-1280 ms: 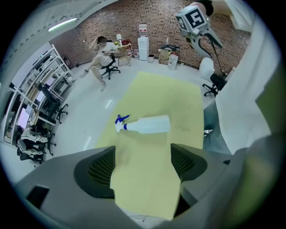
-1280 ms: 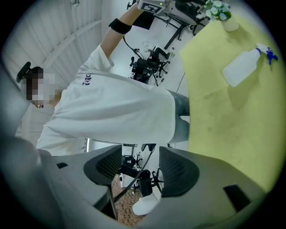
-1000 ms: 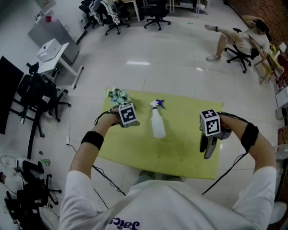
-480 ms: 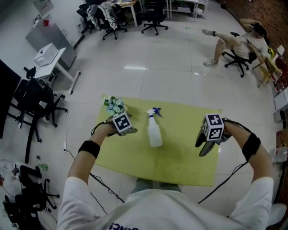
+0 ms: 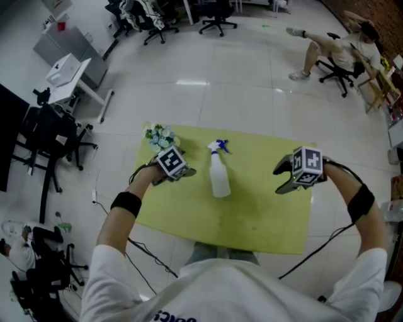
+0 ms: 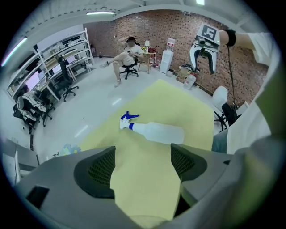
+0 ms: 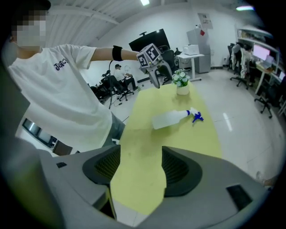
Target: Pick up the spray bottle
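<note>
Both grippers over the near half of the yellow table, neither touching anything. Left gripper at 9 o'clock of the spray bottle, jaws apart, only bare yellow top showing between them in the left gripper view. Right gripper at 3 o'clock of the bottle and a little farther off, jaws likewise spread and empty, aimed across the table toward the bottle. Bottle lies on its side mid-table, translucent white body toward the person, blue trigger head pointing to 12 o'clock, clear of both tools. Small pot of pale flowers at the table's far left corner, near the left gripper at its 11 o'clock. Beyond: white tiled floor, office chairs at 12 o'clock, a seated person at 2 o'clock. Risks, as I judge them: the round body may roll if one pad lands first, so a one-sided touch could push it off line. Smooth plastic could slide out of a light pinch. A grip too near the blue head might press the trigger. A left-side approach risks clipping the flowers, and both tools closing in together could knock each other.
</note>
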The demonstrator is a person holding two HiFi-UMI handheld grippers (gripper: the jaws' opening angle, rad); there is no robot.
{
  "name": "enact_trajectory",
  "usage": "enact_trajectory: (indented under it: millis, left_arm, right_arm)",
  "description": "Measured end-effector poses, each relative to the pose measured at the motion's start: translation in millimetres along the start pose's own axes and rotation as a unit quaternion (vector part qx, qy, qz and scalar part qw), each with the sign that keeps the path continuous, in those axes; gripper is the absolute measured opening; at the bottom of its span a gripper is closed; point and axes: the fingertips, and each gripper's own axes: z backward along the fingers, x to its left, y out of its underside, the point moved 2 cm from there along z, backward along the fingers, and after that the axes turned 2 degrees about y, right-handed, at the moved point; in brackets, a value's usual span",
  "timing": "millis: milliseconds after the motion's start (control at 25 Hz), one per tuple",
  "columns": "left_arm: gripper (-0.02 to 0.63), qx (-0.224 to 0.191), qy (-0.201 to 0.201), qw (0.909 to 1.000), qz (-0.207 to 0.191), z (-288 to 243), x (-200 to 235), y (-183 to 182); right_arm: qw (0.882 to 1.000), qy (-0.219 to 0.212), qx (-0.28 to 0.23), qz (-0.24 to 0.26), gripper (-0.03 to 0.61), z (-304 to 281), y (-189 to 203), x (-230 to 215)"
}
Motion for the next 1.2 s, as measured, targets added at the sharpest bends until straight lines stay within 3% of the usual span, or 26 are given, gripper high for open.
enact_trajectory:
  millis: [160, 400, 720, 1040, 1200]
  left_arm:
    - [0.382, -0.005, 0.015, 0.9995, 0.028, -6.5, 3.0, 4.5]
    - [0.382, 0.001, 0.003, 0.9978, 0.066, -15.1, 15.9, 11.0]
    - [0.382, -0.036, 0.005, 0.9909, 0.130, -31.9, 25.0, 5.2]
    - [0.426, -0.104, 0.044, 0.9631, 0.245, -53.7, 40.4, -6.1]
    - [0.453, -0.119, 0.048, 0.9470, 0.294, -67.4, 42.6, -13.9]
  right_arm:
    - [0.999, 0.044, -0.016, 0.002, 0.291, 3.9, -3.4, -22.2]
    - [0.997, 0.077, -0.030, -0.005, 0.305, 14.0, 2.6, -38.6]
    - [0.990, 0.133, -0.042, -0.017, 0.305, 11.6, 26.1, -63.2]
    - [0.981, 0.182, -0.065, -0.029, 0.321, 8.2, 37.3, -77.6]
    - [0.966, 0.236, -0.102, -0.032, 0.322, 17.6, 39.1, -89.3]
